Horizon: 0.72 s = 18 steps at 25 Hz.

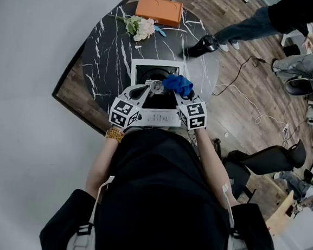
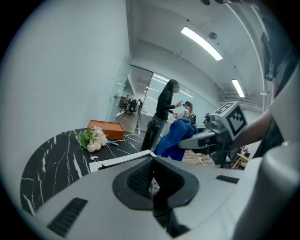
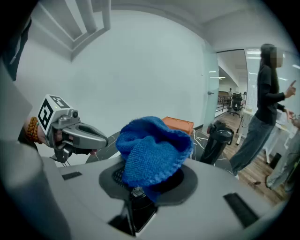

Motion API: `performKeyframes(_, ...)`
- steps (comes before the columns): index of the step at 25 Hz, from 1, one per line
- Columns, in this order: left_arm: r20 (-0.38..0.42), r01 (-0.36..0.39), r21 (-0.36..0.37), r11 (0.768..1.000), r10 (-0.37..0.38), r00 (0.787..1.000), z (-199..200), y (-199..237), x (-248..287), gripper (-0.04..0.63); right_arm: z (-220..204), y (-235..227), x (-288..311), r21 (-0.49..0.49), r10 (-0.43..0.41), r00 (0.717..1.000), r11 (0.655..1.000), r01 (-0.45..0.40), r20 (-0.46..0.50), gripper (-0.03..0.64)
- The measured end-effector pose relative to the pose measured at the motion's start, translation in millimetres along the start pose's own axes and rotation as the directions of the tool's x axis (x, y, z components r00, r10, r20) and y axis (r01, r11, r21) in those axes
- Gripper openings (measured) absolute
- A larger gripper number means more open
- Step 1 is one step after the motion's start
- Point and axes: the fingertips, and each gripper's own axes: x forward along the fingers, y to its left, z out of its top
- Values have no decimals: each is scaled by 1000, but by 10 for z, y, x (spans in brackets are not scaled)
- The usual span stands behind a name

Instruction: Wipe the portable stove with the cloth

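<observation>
The white portable stove (image 1: 144, 67) with its dark burner stands on the black marble table (image 1: 105, 63), right in front of me. My right gripper (image 1: 173, 90) is over the stove's right side, shut on a bunched blue cloth (image 1: 177, 84). In the right gripper view the cloth (image 3: 152, 150) bulges up out of the jaws of my right gripper (image 3: 138, 190). My left gripper (image 1: 148, 89) hovers over the stove's near left part, shut and empty. In the left gripper view, my left gripper (image 2: 152, 183) has the stove's white edge (image 2: 119, 161) beyond it, and the cloth (image 2: 174, 136) to the right.
An orange box (image 1: 159, 10) and a small bunch of flowers (image 1: 140, 27) lie at the table's far side. A black jug-like vessel (image 1: 203, 44) stands at the far right edge. A person (image 1: 252, 24) stands beyond it. Cables (image 1: 241, 85) trail on the wooden floor.
</observation>
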Motion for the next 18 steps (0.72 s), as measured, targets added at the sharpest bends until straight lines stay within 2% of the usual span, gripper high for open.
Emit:
performKeyframes(3,-23,45,-6,999,-45,999,-91,-17,-18,8,-50,1,58,-29,-4,1000,1000,4,-15,83)
performKeyframes(6,-109,64,47,997,-58,992,-277,-38,-13,8,-79,-92,94,-49,-22,1000,999,21,-21,88)
performKeyframes(8,-191,76,94,993,-57,980,-445,-74,2,9,-115,-190,116,-72,-17,999,997,15,-37,106)
performKeyframes(11,-303,98,152,984,-48,952,-655,-137,28,25,-204,-372,187,-149,-2,994,989,-15,-113,112)
performKeyframes(14,-406,135,199,971,-44,913,-842,-176,40,126,-278,-549,327,-301,-9,976,952,-59,-219,112)
performKeyframes(18,-504,150,247,957,-6,864,-1084,-140,81,137,-430,-808,653,-477,-73,915,868,-138,-397,112)
